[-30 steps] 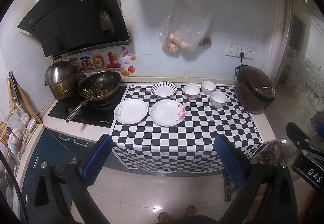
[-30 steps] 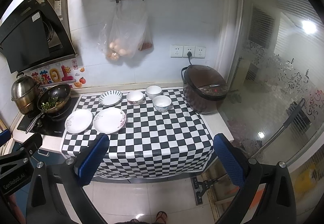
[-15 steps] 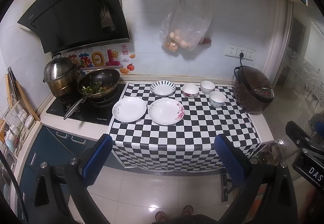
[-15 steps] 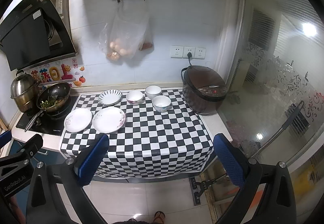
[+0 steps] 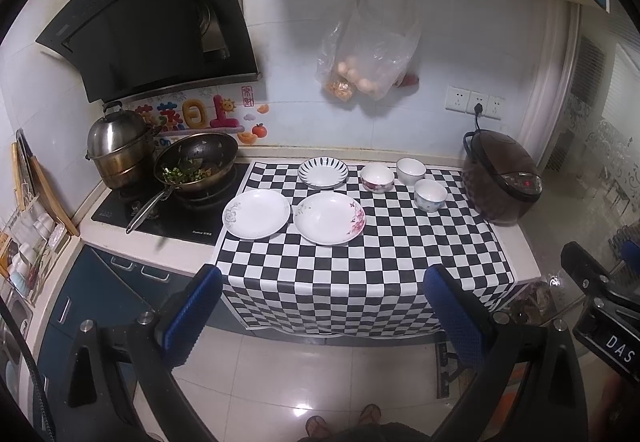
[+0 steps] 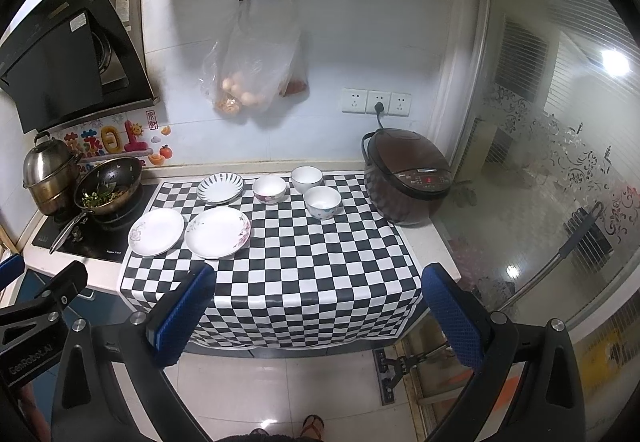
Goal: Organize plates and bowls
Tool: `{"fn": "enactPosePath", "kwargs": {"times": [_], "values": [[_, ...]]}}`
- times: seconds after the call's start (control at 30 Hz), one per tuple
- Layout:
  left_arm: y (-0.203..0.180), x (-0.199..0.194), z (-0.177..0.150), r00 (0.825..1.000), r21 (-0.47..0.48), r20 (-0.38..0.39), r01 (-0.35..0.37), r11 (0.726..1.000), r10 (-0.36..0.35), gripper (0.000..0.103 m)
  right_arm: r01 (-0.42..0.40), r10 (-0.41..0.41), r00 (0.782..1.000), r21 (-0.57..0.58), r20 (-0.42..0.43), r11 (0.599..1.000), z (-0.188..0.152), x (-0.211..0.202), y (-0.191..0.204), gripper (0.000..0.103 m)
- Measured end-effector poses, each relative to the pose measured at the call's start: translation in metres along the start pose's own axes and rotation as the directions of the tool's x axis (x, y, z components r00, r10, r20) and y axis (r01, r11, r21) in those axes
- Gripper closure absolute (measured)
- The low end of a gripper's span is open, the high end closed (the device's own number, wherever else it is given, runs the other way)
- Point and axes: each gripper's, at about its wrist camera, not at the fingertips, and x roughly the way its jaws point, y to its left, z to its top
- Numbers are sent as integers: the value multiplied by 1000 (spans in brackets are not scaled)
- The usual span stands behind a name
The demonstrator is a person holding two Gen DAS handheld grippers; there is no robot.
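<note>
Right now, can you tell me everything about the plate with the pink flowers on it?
The plate with pink flowers is round, white and shiny, probably ceramic, with pink blossoms on its right rim and a small dark sprig on the left. It is empty and lies flat on the checkered cloth, close beside another white plate, though contact between them is unclear. Neither gripper touches it.

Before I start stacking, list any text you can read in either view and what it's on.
"DAS": label on the right gripper, cut off by the frame edge.
"GenRobot.AI": body of the left gripper.
Range hood brand and stickers: too small.
Hob logo: blurred.
Rice cooker panel: unreadable.
</note>
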Motion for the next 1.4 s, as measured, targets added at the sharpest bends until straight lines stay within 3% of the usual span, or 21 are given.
{"fn": "enactPosePath", "kwargs": {"times": [0.93, 1.17, 1.3, 1.4], "values": [[24, 9, -3, 1000, -7, 26, -13, 1000, 13, 0, 2, -3, 1000, 49, 9, 999, 1, 11, 11, 0], [53, 63, 10, 999, -19, 45, 7, 1000, -6, 0, -34, 30, 999, 127, 32, 991, -1, 68, 25, 0], [73, 106, 17, 1000, -15, 11, -26, 1000, 26, 0, -82, 89, 995, 127, -52, 989, -2, 125, 43, 0], [87, 152, 22, 997, -22, -68, -37, 999, 35, 0, -121, 136, 982, 116, -133, 986, -4, 175, 61, 0]]}}
